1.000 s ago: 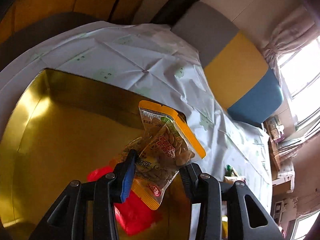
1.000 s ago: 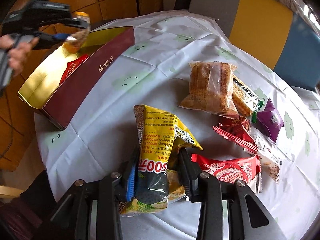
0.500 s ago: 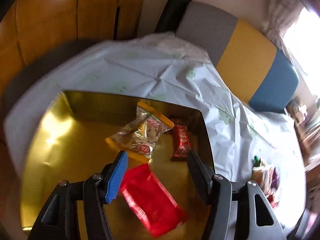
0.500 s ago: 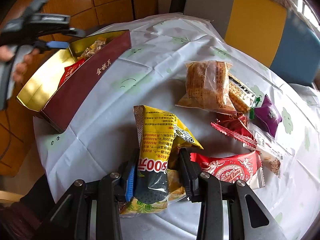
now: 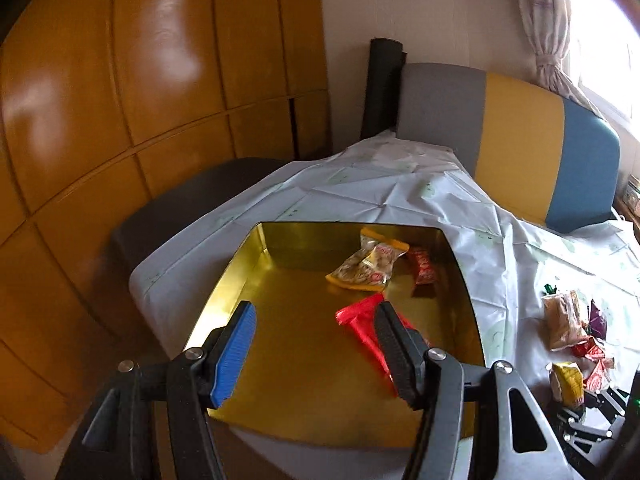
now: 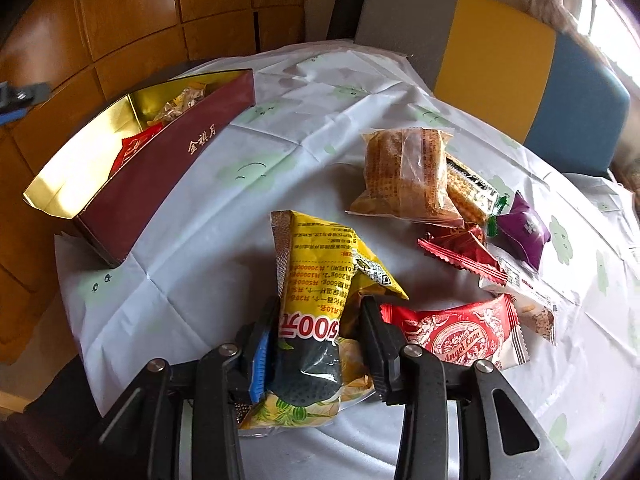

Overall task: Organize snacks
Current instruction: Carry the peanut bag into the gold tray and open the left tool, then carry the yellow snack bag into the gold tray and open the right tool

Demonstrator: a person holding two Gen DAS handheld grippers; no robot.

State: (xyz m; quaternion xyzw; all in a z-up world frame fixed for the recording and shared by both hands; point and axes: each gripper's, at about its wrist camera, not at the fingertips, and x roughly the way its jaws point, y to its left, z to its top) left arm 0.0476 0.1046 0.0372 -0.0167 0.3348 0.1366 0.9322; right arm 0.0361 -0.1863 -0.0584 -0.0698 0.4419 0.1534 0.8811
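While right claw [image 6: 320,336] opening around yellow packet [image 6: 316,280], left claw [image 5: 316,344] wide, empty above tablecloth [image 5: 384,196].

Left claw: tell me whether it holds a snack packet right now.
No: the left claw stands open and empty above the gold-lined box.

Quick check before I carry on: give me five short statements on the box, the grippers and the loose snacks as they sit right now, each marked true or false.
1. The left gripper holds a packet. False: its jaws are open and empty.
2. The seed packet lies inside the gold-lined box. True.
3. The right gripper has the yellow packet between its jaws. True, though the jaws are opening.
4. The purple packet is in the box. False: it lies on the tablecloth.
5. The box is empty. False: it holds the seed packet and two red packets.
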